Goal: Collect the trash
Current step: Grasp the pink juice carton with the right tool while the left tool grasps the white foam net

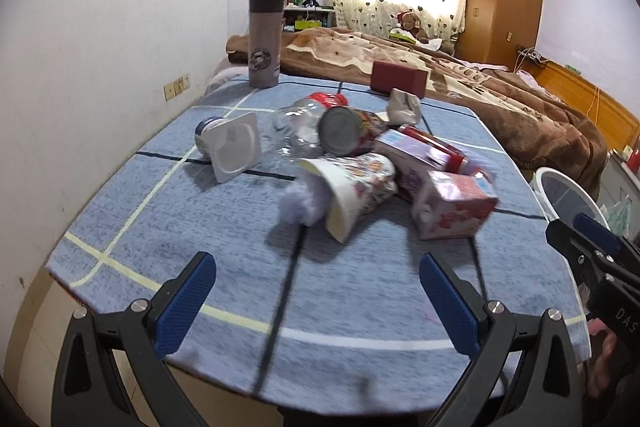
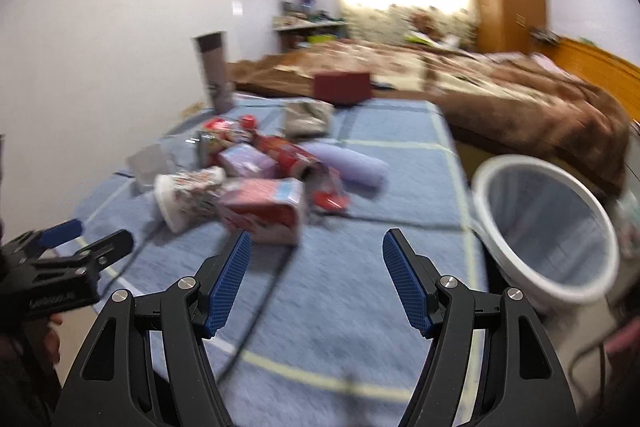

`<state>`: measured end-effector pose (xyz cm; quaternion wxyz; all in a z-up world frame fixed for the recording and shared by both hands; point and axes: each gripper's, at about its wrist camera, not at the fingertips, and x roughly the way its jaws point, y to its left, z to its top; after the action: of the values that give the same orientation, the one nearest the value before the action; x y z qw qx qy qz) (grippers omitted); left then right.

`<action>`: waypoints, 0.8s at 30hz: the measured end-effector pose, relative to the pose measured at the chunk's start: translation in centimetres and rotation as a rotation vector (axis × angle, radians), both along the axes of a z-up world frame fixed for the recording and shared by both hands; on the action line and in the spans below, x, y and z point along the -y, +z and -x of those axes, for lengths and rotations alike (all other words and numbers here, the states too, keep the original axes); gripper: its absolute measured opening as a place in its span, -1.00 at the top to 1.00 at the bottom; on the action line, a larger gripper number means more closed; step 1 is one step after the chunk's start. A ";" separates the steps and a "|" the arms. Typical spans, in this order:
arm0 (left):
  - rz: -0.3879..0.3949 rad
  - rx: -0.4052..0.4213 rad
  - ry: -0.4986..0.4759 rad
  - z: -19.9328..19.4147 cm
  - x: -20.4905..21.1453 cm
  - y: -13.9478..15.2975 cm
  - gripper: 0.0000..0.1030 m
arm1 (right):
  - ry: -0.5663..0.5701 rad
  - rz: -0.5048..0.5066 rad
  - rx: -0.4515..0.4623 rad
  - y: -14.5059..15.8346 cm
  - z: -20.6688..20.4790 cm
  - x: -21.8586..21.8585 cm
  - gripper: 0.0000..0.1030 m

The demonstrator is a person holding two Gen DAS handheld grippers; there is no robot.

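We hold two grippers above the near edge of a table covered in a blue cloth (image 1: 132, 247) with pale and dark grid lines. Our left gripper (image 1: 318, 287) has its blue-padded jaws spread wide with nothing between them, and our right gripper (image 2: 316, 269) is likewise spread and holding nothing; both hover clear of the cloth. The trash sits in a loose pile at the middle of the table, ahead of both grippers: a pink drink carton (image 1: 454, 207) nearest, a printed paper cup (image 1: 356, 191) lying on its side beside it, a tin can (image 1: 348, 131) on its side behind, a crushed clear bottle (image 1: 296, 127), and a yogurt pot (image 1: 230, 143) tipped over off to the left. A crumpled grey wrapper (image 1: 404, 105) lies further back. A white mesh bin (image 2: 544, 227) stands just beside the table's right edge, tilted toward us. A tall grey tumbler (image 1: 264, 41) and a dark red box (image 1: 398, 78) stand upright at the far edge, with a bed behind them. The right-hand view is blurred.
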<state>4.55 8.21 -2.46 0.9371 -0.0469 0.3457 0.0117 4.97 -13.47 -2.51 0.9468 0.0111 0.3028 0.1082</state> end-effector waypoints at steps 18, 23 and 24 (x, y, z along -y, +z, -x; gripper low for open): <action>-0.009 -0.058 -0.146 -6.9 -2.5 -0.4 -1.00 | 0.323 0.022 -0.069 -0.5 -6.9 -2.9 -0.36; 0.002 -0.073 -0.144 -7.5 -3.4 -0.7 -1.00 | 0.377 0.053 -0.124 -1.6 -7.4 -3.3 -0.36; 0.001 -0.079 -0.143 -7.6 -3.7 -0.7 -1.00 | 0.387 0.050 -0.132 -1.7 -7.3 -3.3 -0.36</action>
<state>12.16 11.93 -3.21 0.9211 -0.0220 0.3850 -0.0537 12.23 -10.13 -4.20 0.8864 -0.0636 0.3634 0.2795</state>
